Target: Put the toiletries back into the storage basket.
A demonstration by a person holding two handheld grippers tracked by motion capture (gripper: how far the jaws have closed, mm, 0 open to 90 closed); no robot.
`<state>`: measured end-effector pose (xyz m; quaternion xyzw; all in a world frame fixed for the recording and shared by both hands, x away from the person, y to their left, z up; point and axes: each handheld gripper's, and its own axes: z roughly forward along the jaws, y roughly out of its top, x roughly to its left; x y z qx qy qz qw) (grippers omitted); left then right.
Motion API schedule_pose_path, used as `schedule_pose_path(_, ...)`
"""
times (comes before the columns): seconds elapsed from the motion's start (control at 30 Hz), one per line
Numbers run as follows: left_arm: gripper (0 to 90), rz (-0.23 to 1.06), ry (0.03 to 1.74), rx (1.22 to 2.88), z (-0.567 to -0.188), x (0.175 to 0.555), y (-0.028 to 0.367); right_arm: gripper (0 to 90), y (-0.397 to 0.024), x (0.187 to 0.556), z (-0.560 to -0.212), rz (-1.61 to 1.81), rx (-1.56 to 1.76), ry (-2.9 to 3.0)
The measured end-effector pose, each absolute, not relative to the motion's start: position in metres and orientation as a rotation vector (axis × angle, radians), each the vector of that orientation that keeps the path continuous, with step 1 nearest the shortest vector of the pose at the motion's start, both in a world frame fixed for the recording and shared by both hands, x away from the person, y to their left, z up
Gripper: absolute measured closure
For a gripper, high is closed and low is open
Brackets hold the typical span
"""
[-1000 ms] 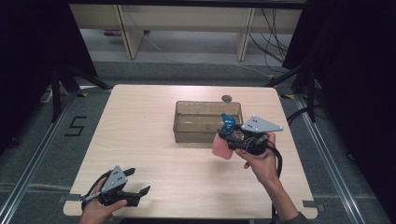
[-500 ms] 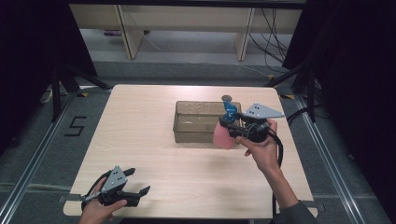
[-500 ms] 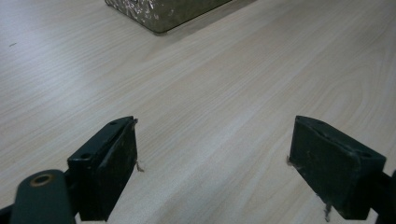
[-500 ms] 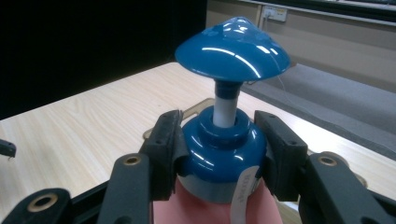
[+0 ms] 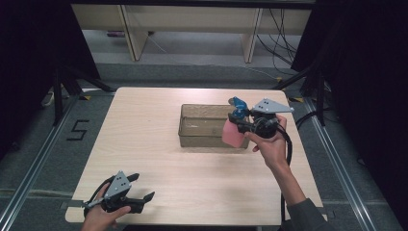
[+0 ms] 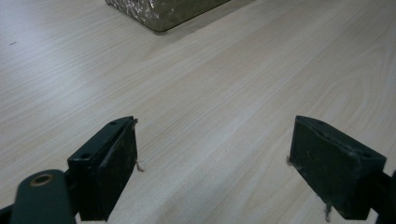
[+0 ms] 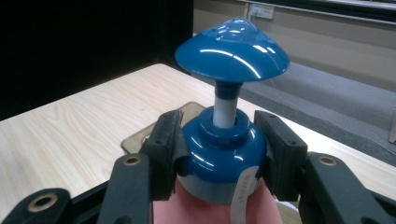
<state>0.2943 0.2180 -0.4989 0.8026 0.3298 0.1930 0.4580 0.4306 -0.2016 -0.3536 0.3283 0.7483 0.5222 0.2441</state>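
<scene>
Up at the right side of the table (image 5: 159,144), the right gripper (image 5: 243,126) has its jaws closed snugly on a pink bottle (image 5: 233,134), gripping it by the blue collar just under the pump head (image 7: 232,44). In the right gripper view both black pads press against that collar (image 7: 223,156), one on each side, with the white stem rising between collar and pump head and a white label strip hanging down the front. The bottle sits upright in the grip, raised off the tabletop, right at the near right corner of the bin (image 5: 199,126). From the high view its pink body overlaps the bin's front wall; whether it touches the wall is hard to tell. The person's right hand (image 5: 270,144) wraps the gripper body from below, grey plate on top, cable trailing down along the forearm.

Down at the near left corner, the left gripper (image 5: 139,187) rests low over the wood, well apart from the bin. Its jaws stand wide open with bare tabletop between them, nothing held. The left gripper view catches a corner of the bin (image 6: 163,11) far ahead.
</scene>
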Motion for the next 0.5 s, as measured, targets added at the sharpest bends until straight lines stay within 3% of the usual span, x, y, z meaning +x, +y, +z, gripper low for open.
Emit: schedule_pose_path(0.5,14.8,0.471,0.808,1.981,-0.498,0.294,0.218,53.6,-0.203,0.452,-0.351,1.430,0.930,2.020)
